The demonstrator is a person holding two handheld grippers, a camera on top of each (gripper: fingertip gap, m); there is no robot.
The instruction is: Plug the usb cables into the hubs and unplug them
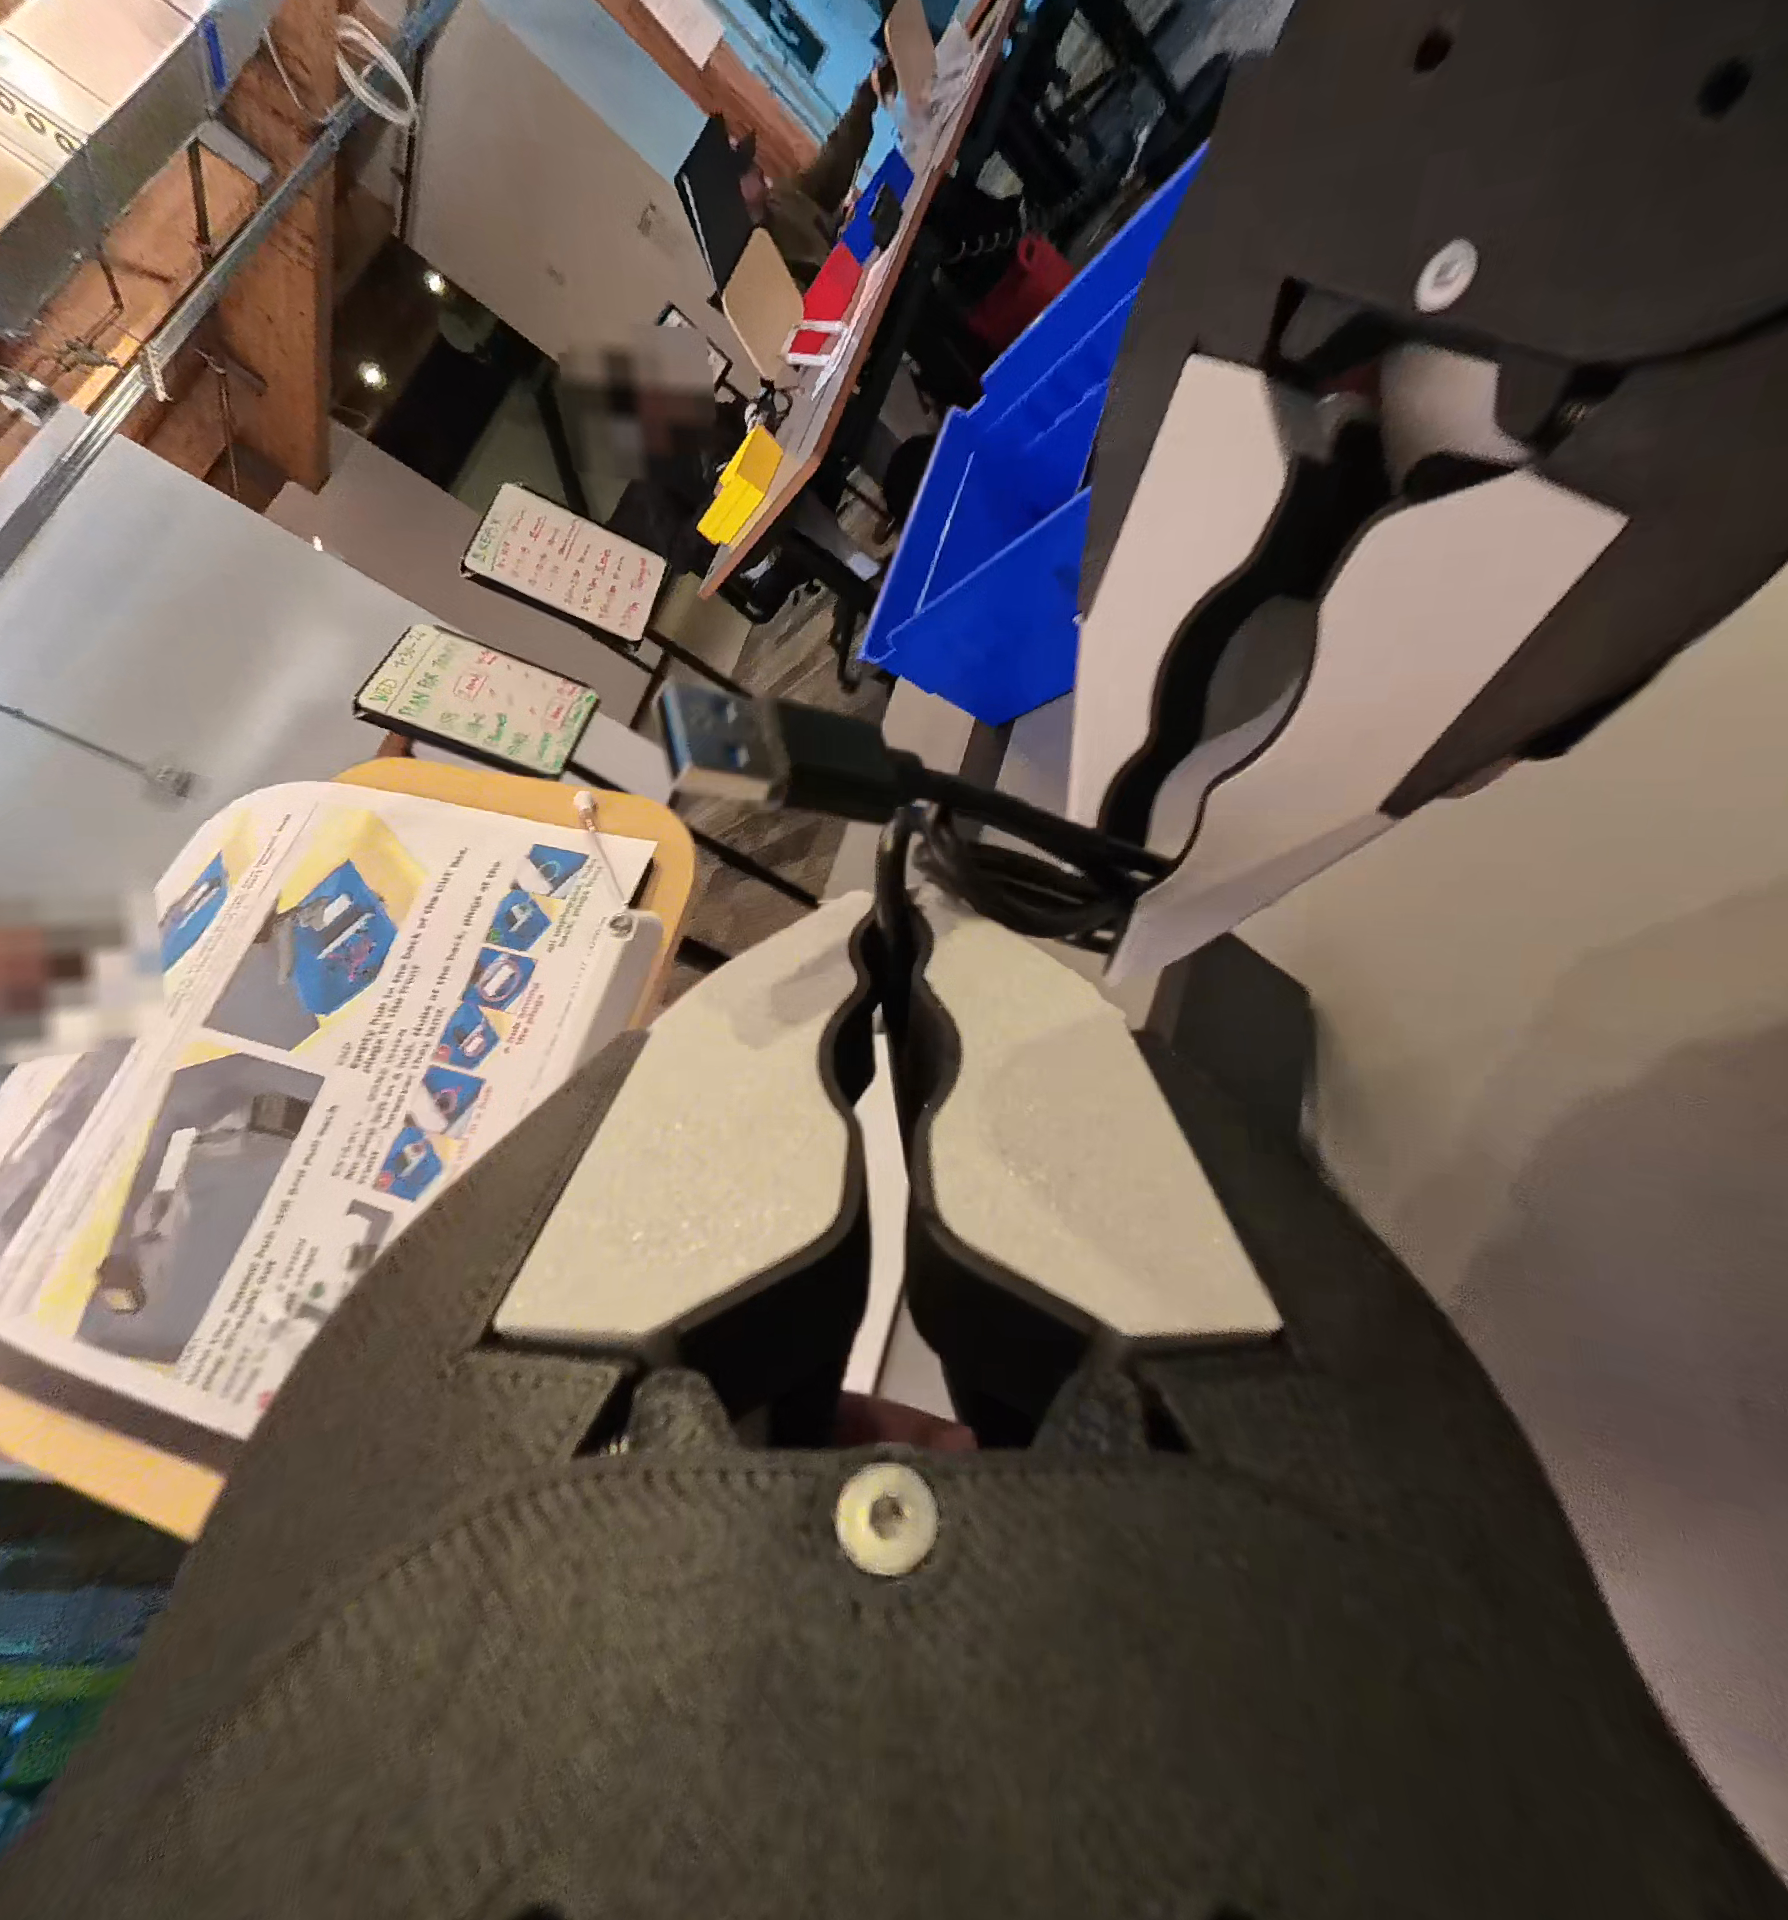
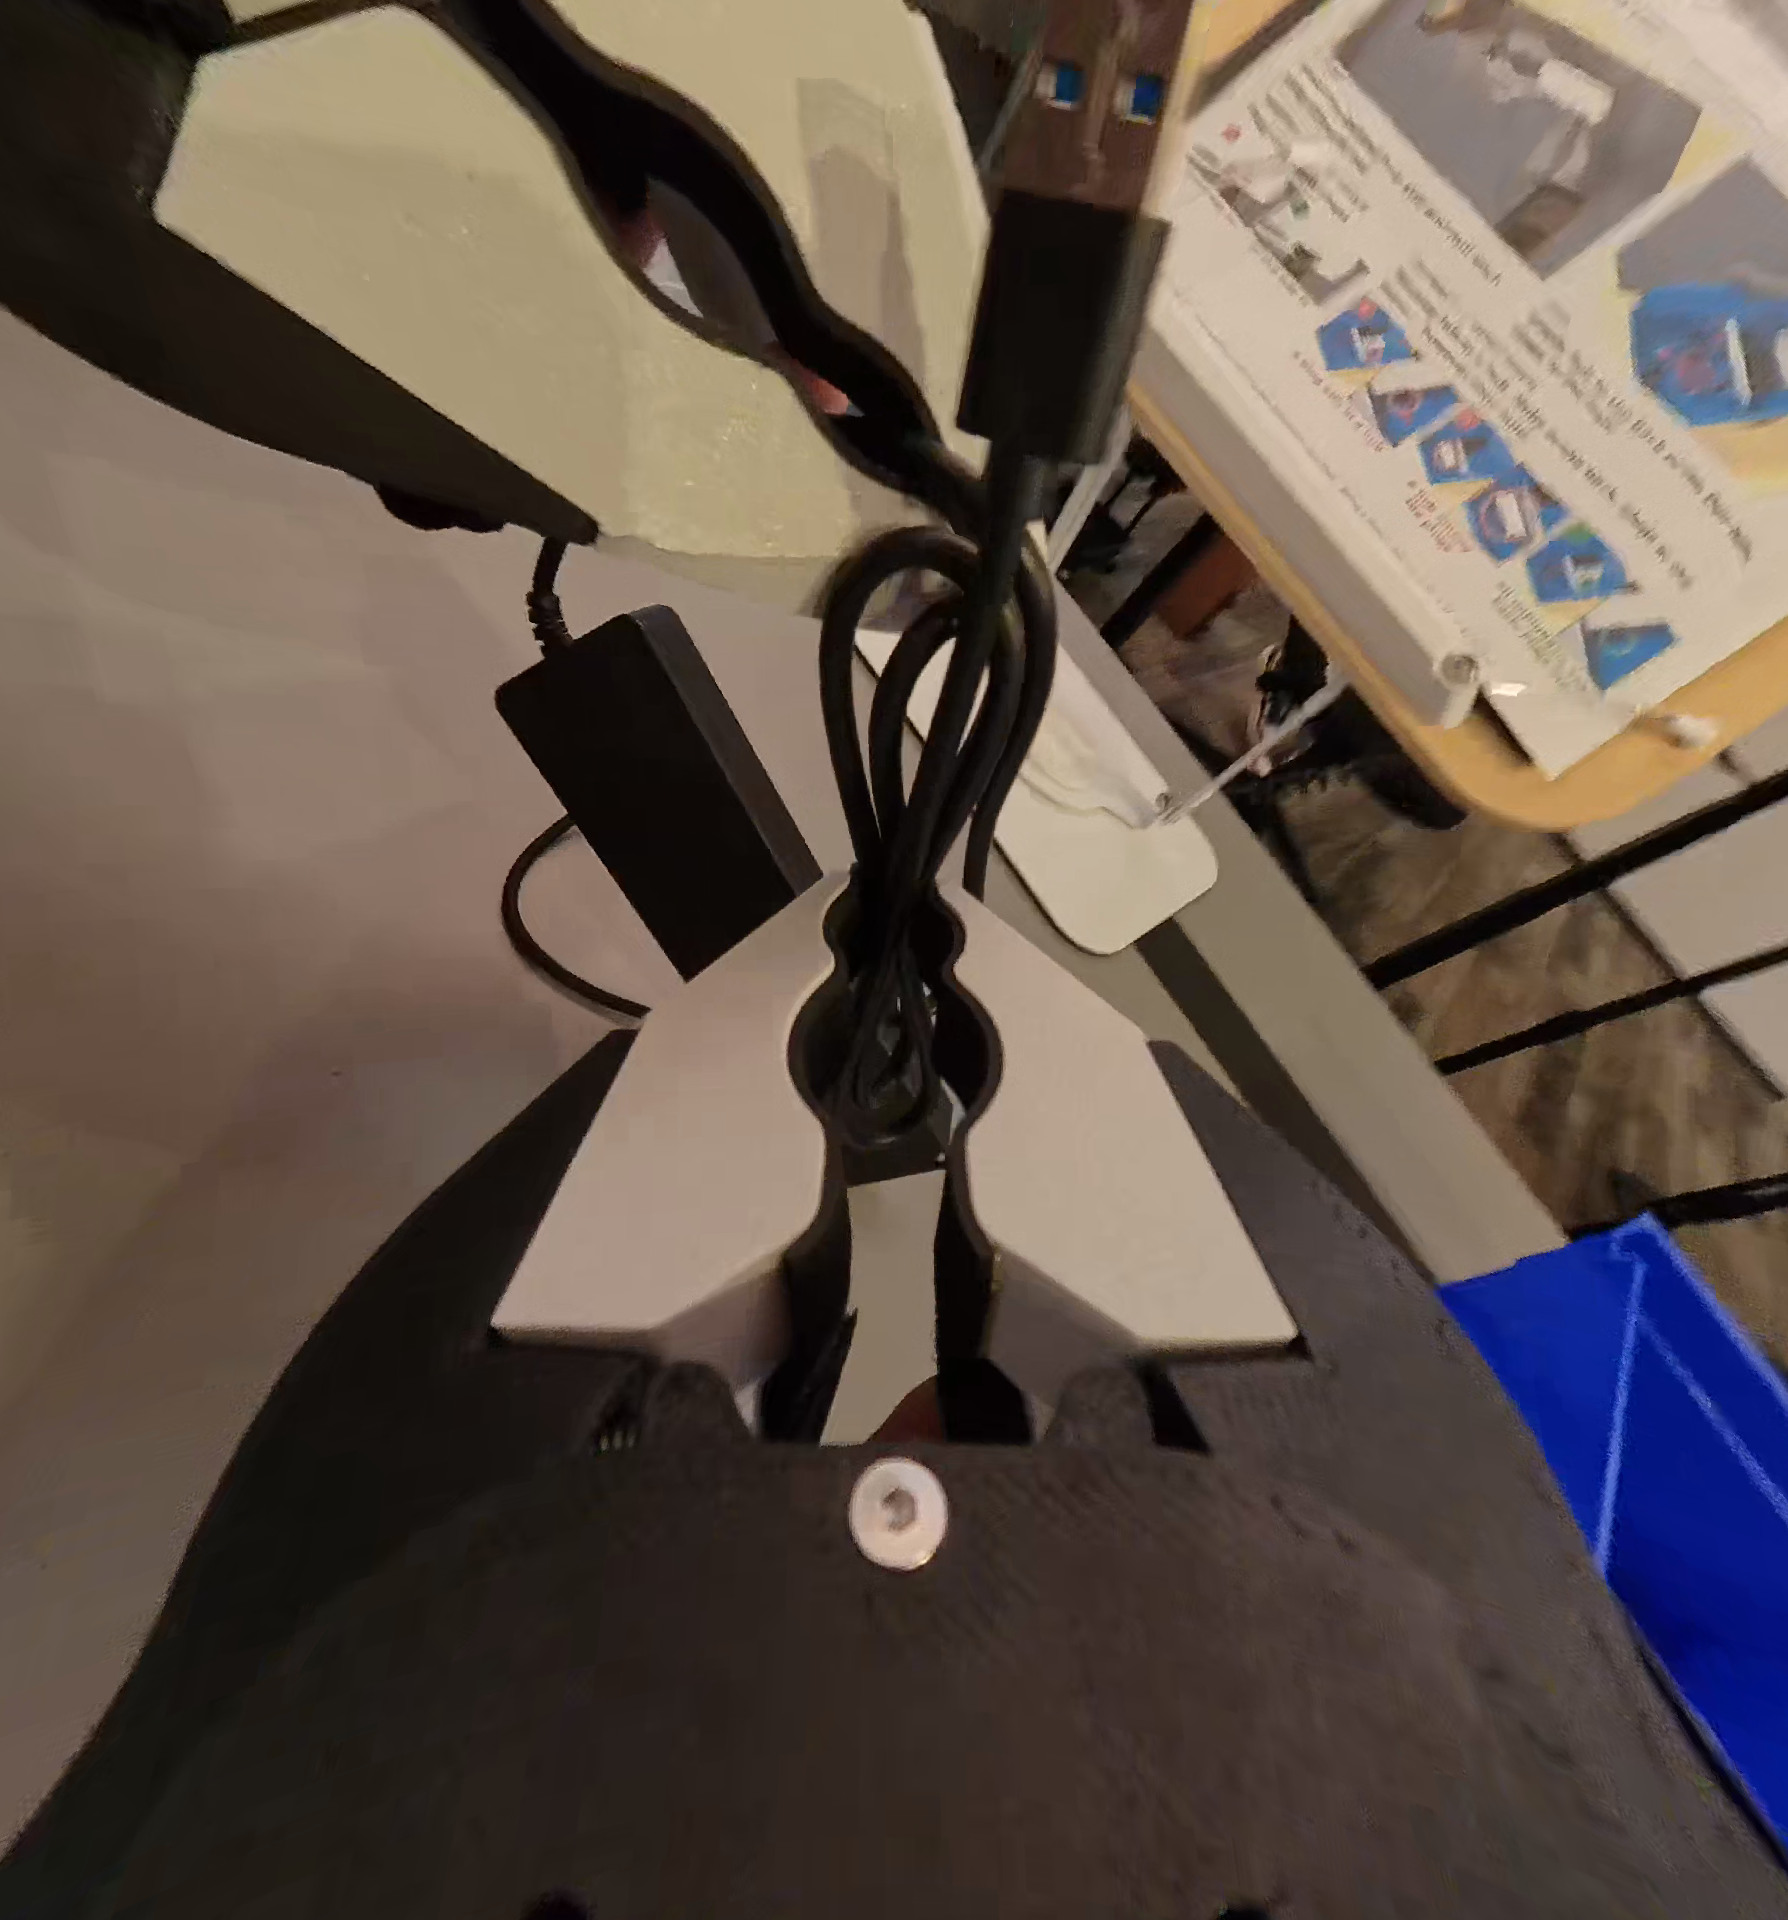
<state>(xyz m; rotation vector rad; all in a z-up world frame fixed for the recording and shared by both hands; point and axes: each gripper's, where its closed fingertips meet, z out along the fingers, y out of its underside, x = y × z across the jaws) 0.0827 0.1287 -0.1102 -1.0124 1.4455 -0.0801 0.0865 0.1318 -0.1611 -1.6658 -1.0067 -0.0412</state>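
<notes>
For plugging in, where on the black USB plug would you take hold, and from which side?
Grip the USB plug on its black moulded body, across the two flat wide faces, coming from the cable end so the metal tip stays free. Right now both hand-held grippers pinch only the bunched cable: the left hand-held gripper and the right hand-held gripper. The plug dangles loose.

Black USB cable, bundled in loops and lifted above the table; its black plug with a metal, blue-lined tip points up and far. Black hub lies flat on the table, left of the cable, its own lead curling near.
</notes>
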